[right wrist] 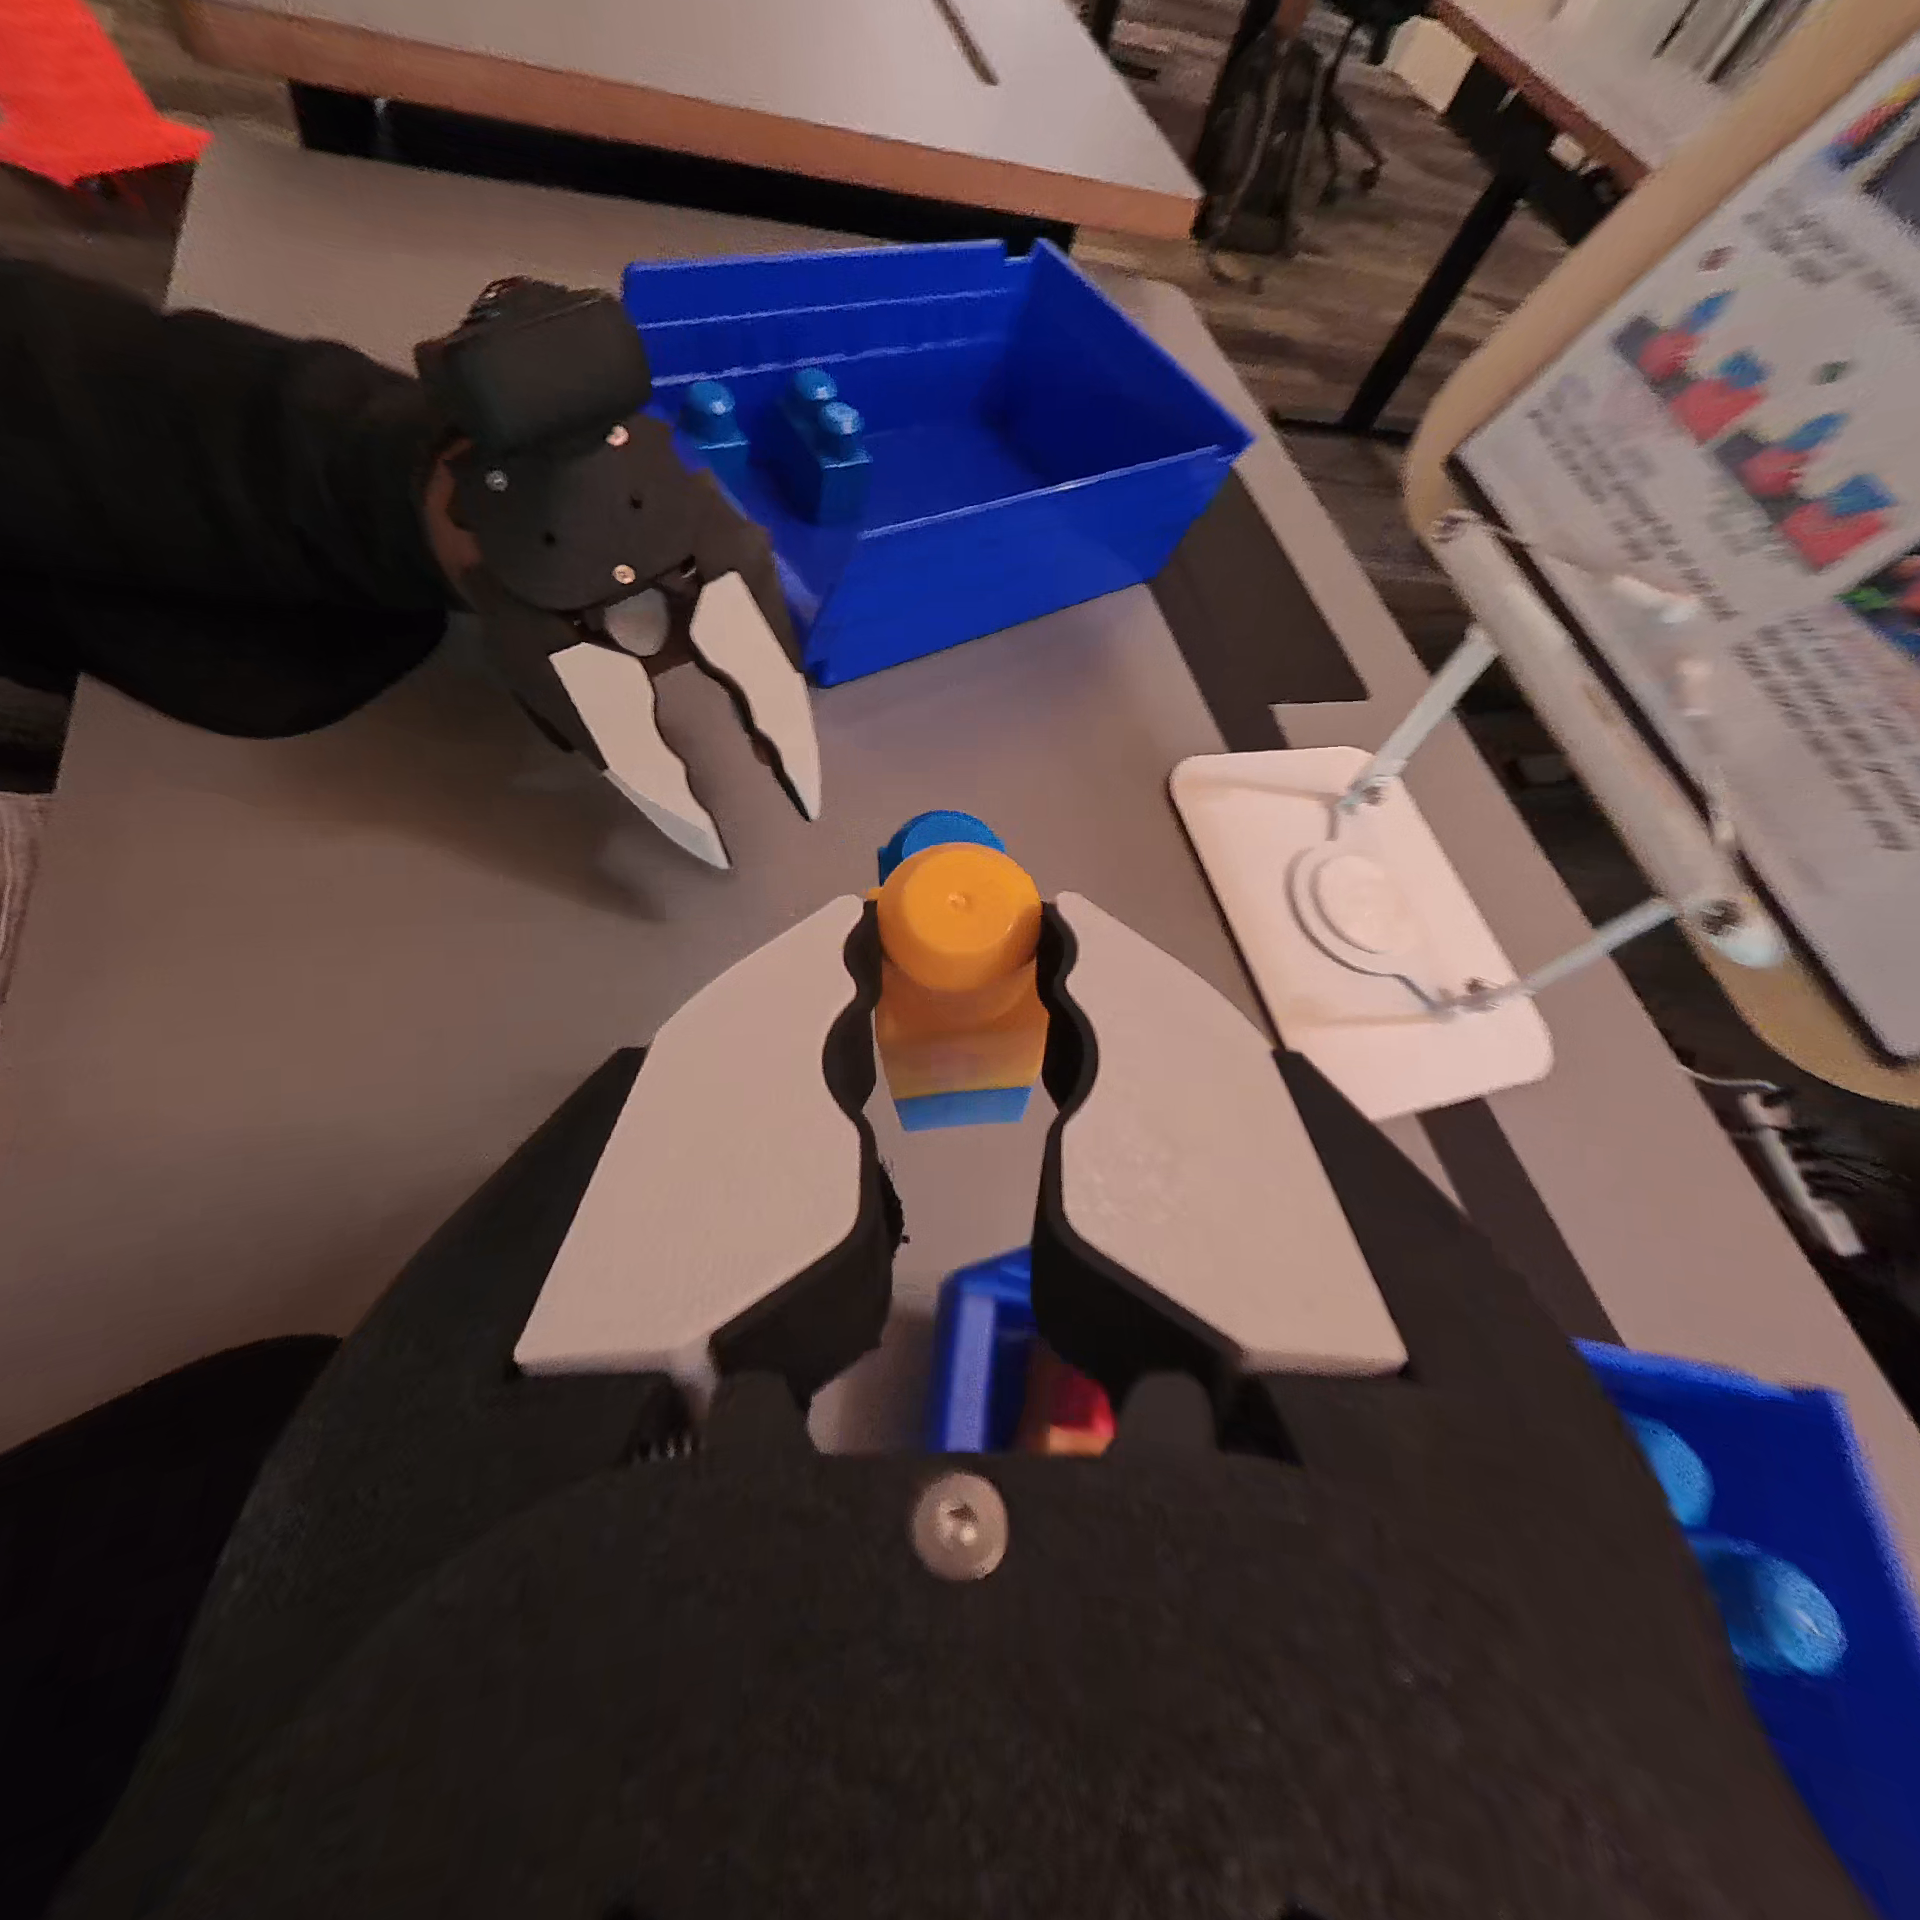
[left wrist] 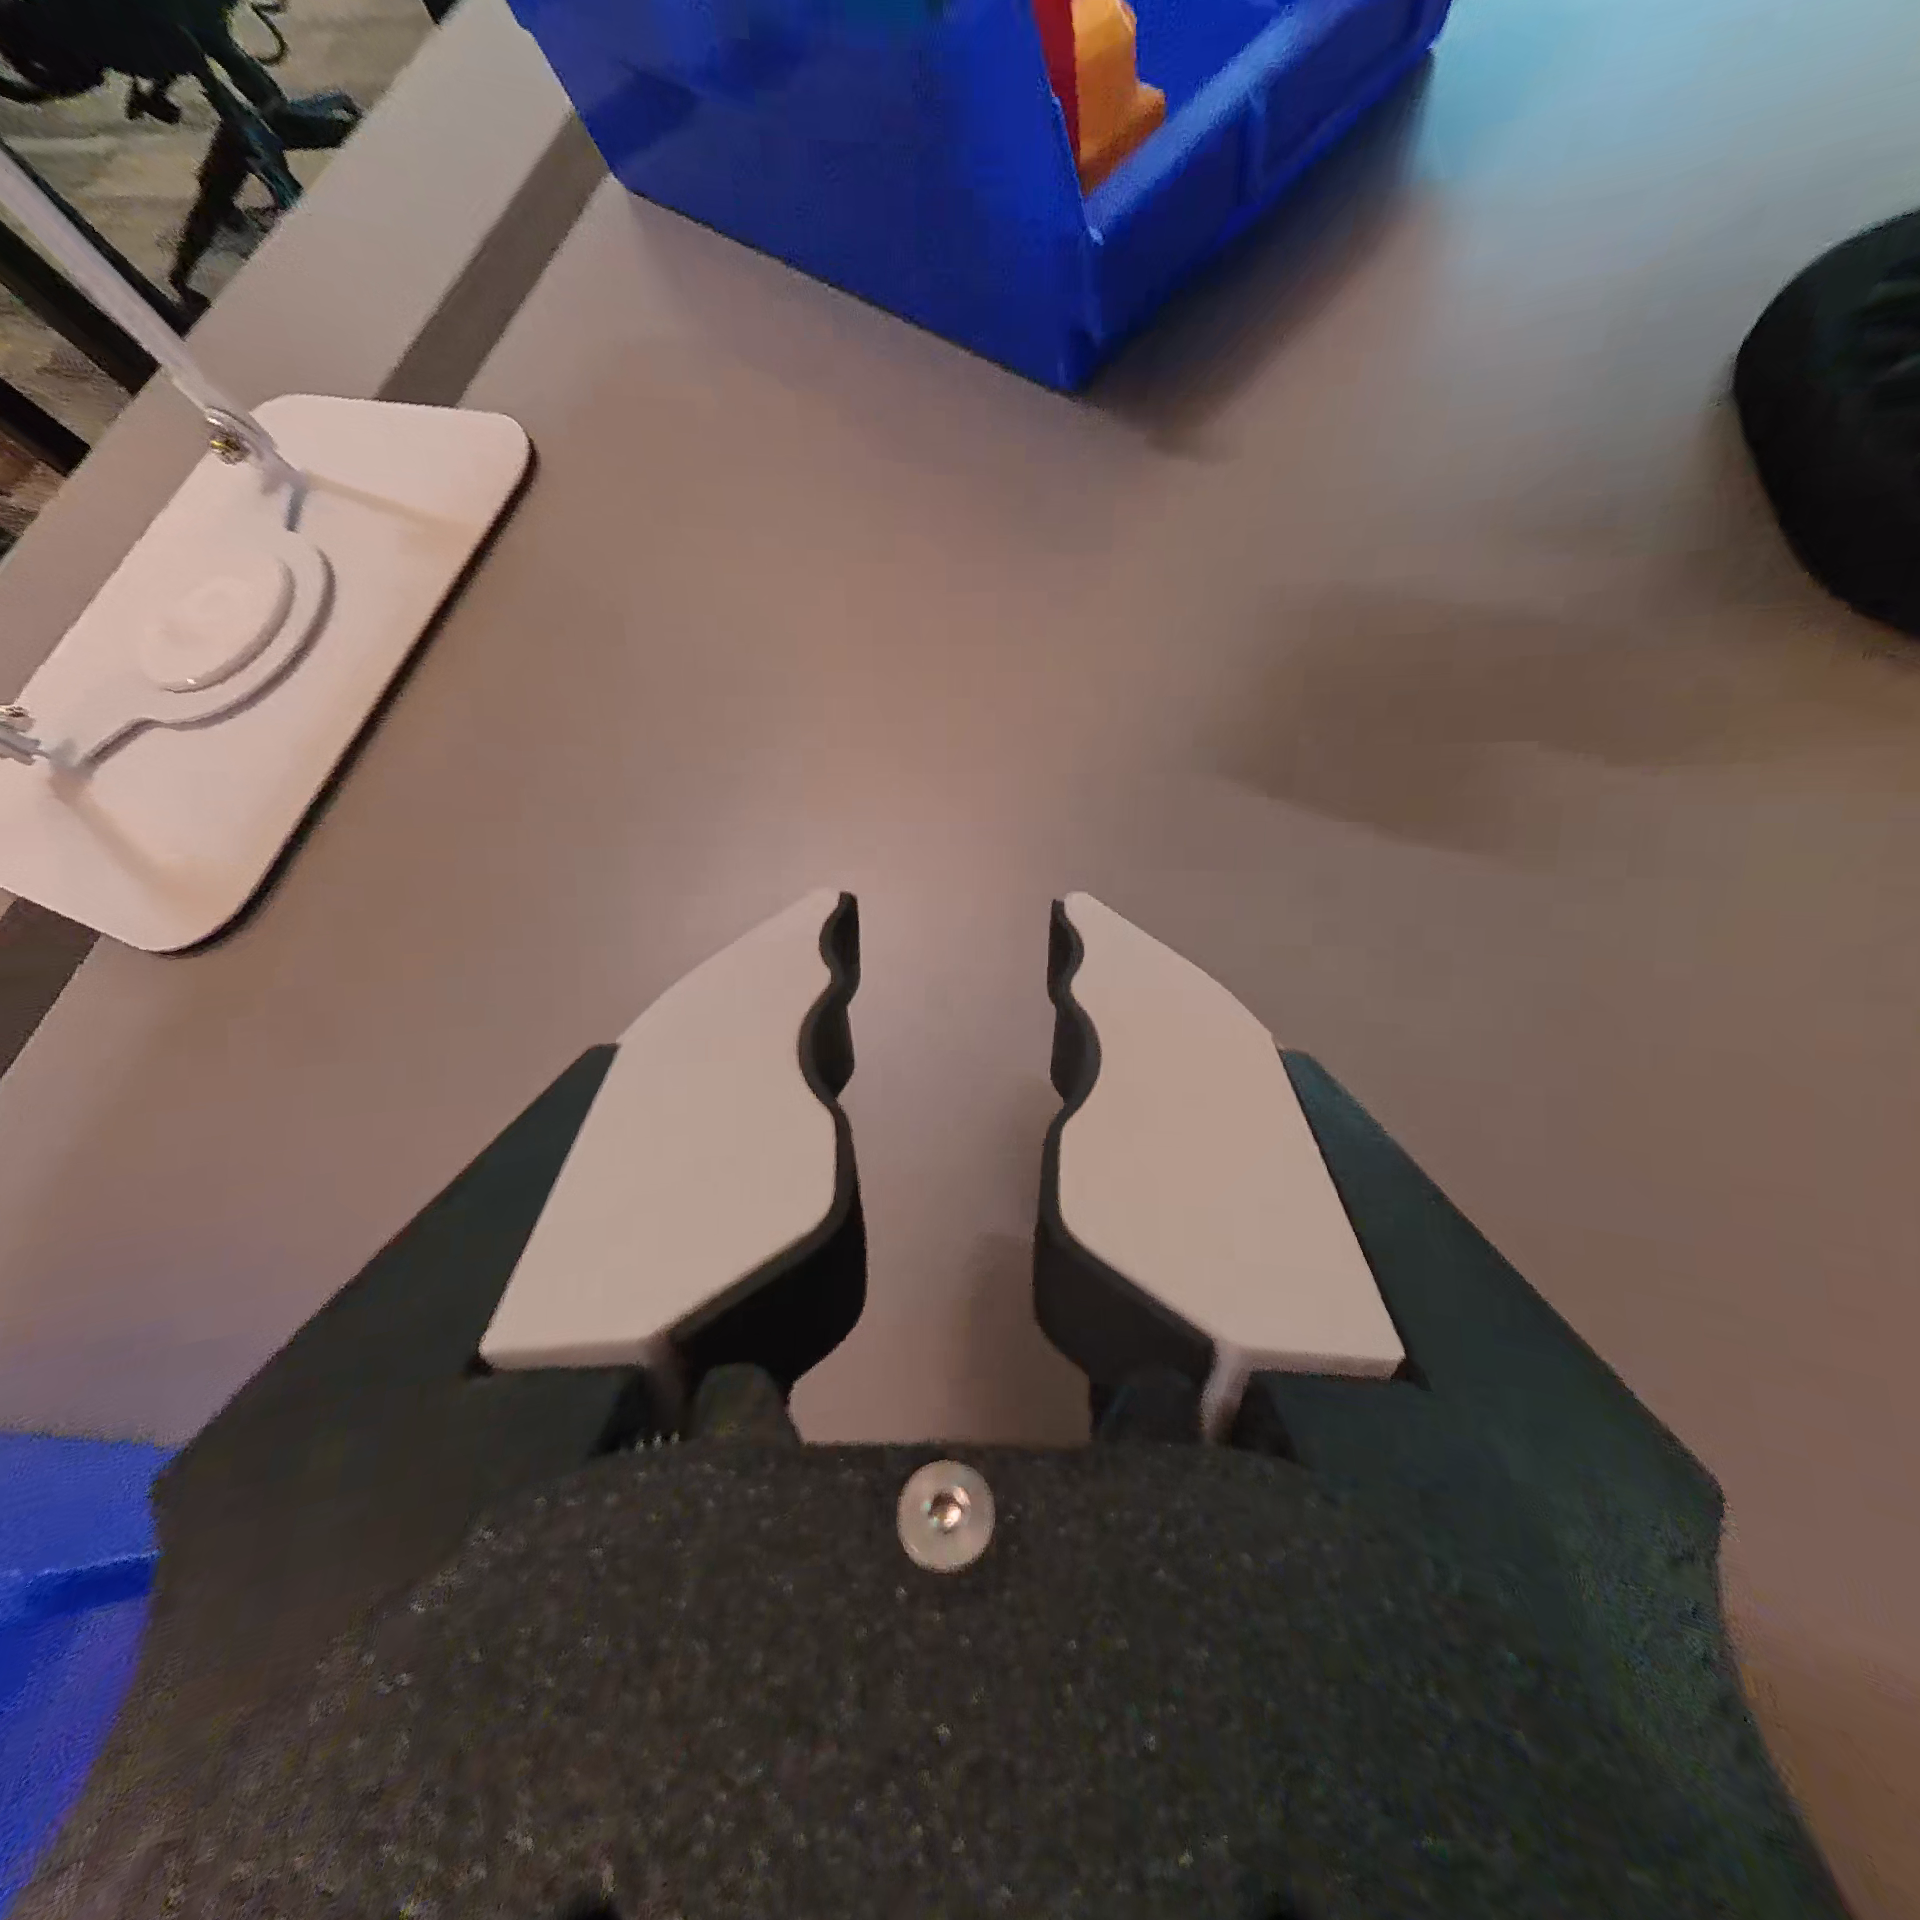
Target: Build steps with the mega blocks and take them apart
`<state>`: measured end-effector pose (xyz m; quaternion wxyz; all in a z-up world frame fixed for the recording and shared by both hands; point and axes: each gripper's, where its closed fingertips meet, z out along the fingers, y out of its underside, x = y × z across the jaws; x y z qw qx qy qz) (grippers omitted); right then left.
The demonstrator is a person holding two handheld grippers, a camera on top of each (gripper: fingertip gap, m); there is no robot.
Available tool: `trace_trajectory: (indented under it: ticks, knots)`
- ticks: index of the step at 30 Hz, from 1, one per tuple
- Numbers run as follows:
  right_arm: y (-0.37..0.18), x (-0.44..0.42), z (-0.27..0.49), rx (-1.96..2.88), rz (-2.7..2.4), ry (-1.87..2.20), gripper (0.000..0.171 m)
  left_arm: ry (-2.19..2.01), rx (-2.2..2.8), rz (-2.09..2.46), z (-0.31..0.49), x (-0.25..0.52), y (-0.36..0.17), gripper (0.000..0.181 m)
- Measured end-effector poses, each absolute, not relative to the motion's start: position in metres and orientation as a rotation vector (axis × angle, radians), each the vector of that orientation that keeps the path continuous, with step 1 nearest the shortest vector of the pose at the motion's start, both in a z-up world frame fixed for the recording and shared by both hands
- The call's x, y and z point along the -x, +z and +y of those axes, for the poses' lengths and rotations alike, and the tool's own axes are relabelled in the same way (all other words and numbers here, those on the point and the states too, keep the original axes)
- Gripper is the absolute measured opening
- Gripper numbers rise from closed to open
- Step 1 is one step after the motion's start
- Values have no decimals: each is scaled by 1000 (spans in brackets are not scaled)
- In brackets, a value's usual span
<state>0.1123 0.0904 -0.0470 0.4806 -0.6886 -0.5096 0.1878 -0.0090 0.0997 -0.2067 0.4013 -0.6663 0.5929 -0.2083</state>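
The right gripper [right wrist: 956, 966] has its jaws closed most of the way around an orange block [right wrist: 956, 977], gripping it on both sides; that block sits pressed onto a blue block [right wrist: 961, 1107], and a second blue stud [right wrist: 940, 831] shows just beyond the jaw tips, so a small stack stands on the grey table [right wrist: 364, 1039] with the orange piece on top. Whether this is the pressing-on or the pulling-off of the orange block cannot be told; my guess is that the stack is being worked at its top layer. Ahead and to the left of these jaws hangs the left gripper [right wrist: 764, 836], its jaws apart and empty, tips pointing down near the table and close to the stack but not touching it. Its own camera shows the same: nothing between the jaws, bare table under them. Beyond it stands a blue bin [right wrist: 1039, 582] with a few blue blocks [right wrist: 826, 436] inside. To the right of the jaws lies a white stand base [right wrist: 1351, 935] carrying a picture sheet [right wrist: 1714, 468]. Behind the right jaws another blue bin [right wrist: 1766, 1558] holds more pieces. The next move likely calls for the left gripper to steady the lower blocks.
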Motion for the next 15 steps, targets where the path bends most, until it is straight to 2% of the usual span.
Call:
trace_trajectory:
  ticks: [6, 15]
  knots:
    - [-13, -180, 103, 1731, -1135, 386, 29, -505, 1622, 1355, 113, 8, -188, 25]
    - [-10, -272, 124, 1842, -910, 300, 29, -466, 1529, 1103, 131, 14, -154, 10]
